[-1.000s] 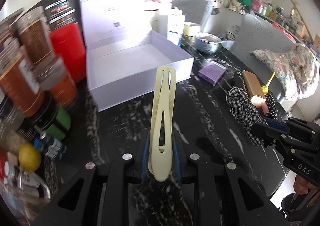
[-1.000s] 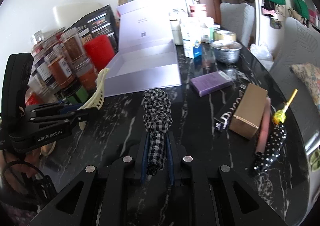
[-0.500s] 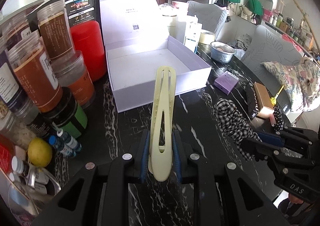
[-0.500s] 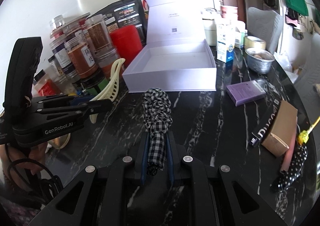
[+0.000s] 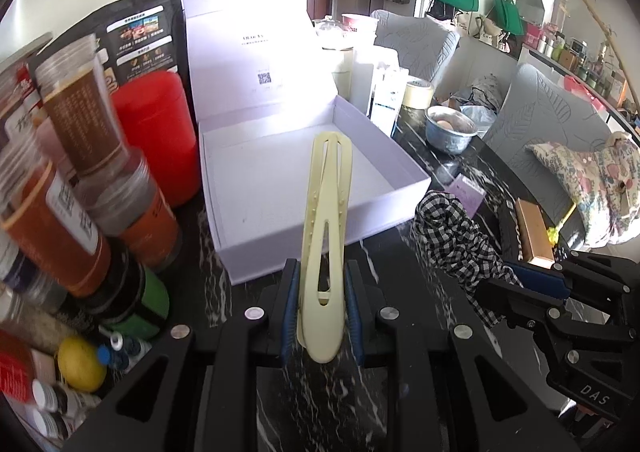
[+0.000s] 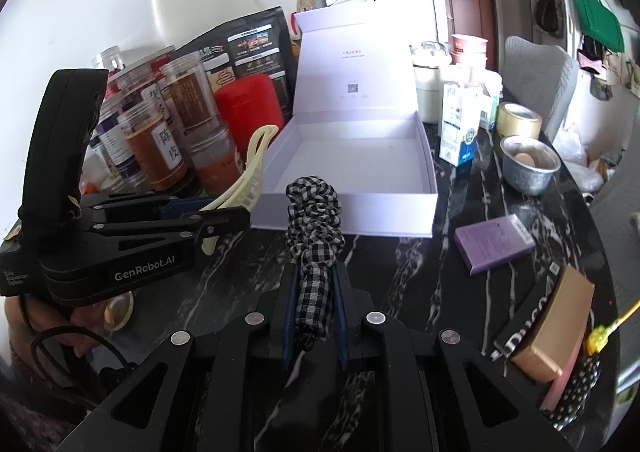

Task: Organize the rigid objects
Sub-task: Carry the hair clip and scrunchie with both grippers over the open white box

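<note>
A long, pale yellow plastic hair clip [image 5: 325, 236], smooth and slotted with small teeth along its inner edges, stands nearly upright between the blue pads of the left gripper [image 5: 322, 312], whose fingers are closed narrow on its rounded base; its looped tip reaches over the front wall of an open white box [image 5: 320, 220]. Seen from the right wrist, the same clip [image 6: 248, 176] curves up beside the box's left corner. The right gripper [image 6: 312, 312] has its fingers pressed narrow on a black-and-white checked fabric scrunchie [image 6: 314, 220], soft and ruffled, its gathered end puffing out just before the box's front wall. The box is stiff, matte cardboard, shallow and rectangular, with its hinged lid [image 6: 356, 68] standing upright behind it. It sits on a glossy black bench [image 6: 400, 272] veined with white like marble. To the left of the box stand a round red canister [image 5: 156, 132] and clear plastic jars [image 5: 80, 120] of brown and orange contents, with a black printed pouch [image 6: 256, 48] behind them. To the right lie a flat purple box [image 6: 494, 244], a tan cardboard carton [image 6: 556, 324], a dented metal bowl [image 6: 528, 164] and a roll of tape [image 6: 518, 120].
</note>
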Available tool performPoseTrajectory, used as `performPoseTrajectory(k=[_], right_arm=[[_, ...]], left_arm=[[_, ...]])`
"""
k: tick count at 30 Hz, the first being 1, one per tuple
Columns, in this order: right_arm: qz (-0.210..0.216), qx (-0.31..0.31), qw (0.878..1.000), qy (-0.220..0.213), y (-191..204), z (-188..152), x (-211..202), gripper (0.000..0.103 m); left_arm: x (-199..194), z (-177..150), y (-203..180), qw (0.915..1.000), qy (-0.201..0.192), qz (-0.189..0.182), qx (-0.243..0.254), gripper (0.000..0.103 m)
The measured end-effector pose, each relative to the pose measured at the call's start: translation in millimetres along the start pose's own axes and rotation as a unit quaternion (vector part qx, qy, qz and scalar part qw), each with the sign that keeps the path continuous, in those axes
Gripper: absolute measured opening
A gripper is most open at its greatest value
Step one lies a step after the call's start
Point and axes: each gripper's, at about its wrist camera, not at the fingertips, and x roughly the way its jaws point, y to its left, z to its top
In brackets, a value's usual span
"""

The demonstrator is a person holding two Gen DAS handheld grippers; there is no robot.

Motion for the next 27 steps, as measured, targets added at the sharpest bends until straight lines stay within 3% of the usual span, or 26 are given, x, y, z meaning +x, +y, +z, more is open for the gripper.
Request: performPoseTrajectory(k=[27], right_arm=[[-0.009,-0.010,1.000,-0.024,-41.8,99.3,42.1,0.017]], left_arm=[[48.0,112.4,21.5,0.9976,-0.057,0.021,-0.032,0.022]])
